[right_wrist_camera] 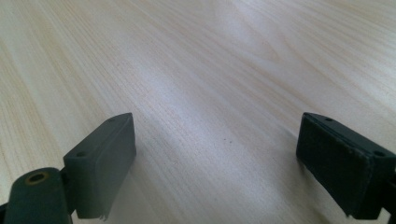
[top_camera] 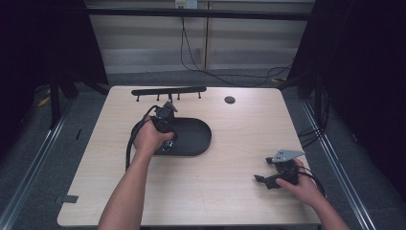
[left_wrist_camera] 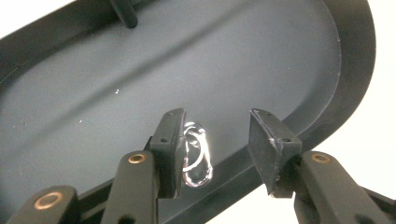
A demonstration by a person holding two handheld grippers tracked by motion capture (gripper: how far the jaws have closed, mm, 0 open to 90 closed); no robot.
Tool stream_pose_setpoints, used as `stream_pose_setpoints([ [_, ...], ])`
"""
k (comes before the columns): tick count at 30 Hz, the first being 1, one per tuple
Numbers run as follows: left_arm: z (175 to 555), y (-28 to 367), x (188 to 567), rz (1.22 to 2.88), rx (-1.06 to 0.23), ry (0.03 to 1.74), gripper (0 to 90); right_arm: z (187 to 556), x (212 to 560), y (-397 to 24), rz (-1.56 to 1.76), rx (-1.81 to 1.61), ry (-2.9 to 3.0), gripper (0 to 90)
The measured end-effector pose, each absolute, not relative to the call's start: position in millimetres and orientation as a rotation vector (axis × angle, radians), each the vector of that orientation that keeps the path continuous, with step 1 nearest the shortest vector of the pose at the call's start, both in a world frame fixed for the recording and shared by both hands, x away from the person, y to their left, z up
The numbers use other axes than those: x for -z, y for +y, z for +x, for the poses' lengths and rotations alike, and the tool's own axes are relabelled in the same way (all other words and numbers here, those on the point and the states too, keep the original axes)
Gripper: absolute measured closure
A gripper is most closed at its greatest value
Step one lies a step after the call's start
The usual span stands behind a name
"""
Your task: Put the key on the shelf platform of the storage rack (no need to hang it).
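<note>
Now left gripper [left_wrist_camera: 215,154] jaws spread over black tray [left_wrist_camera: 93,102], silver clip [left_wrist_camera: 197,156] against 1 pad; right gripper [right_wrist_camera: 217,163] spread wide above table [right_wrist_camera: 210,70].

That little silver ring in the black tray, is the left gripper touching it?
Cannot tell. In the left gripper view the silver ring lies in the black tray right beside one finger of the left gripper, without a plain gap.

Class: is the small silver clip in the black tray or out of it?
In. The clip lies on the tray floor, just inside the rim, between the left gripper's parted jaws.
</note>
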State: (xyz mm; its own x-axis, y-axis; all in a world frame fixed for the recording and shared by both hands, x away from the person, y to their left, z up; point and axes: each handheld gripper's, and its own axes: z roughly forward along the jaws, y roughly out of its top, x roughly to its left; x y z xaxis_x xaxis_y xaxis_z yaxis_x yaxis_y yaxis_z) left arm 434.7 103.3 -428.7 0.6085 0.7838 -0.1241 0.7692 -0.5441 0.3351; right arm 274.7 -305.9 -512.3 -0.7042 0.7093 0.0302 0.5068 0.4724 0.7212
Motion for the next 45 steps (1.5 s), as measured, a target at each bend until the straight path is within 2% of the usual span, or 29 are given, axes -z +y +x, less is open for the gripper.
stream_pose_setpoints([
  [21,418,119,417,2.447,-0.067,1.197,35.5,274,512,-306,1.034,-1.064,2.452,11.5],
  [45,392,143,412,2.426,-0.086,1.149,30.3,274,512,-306,1.033,-1.065,2.452,11.5],
])
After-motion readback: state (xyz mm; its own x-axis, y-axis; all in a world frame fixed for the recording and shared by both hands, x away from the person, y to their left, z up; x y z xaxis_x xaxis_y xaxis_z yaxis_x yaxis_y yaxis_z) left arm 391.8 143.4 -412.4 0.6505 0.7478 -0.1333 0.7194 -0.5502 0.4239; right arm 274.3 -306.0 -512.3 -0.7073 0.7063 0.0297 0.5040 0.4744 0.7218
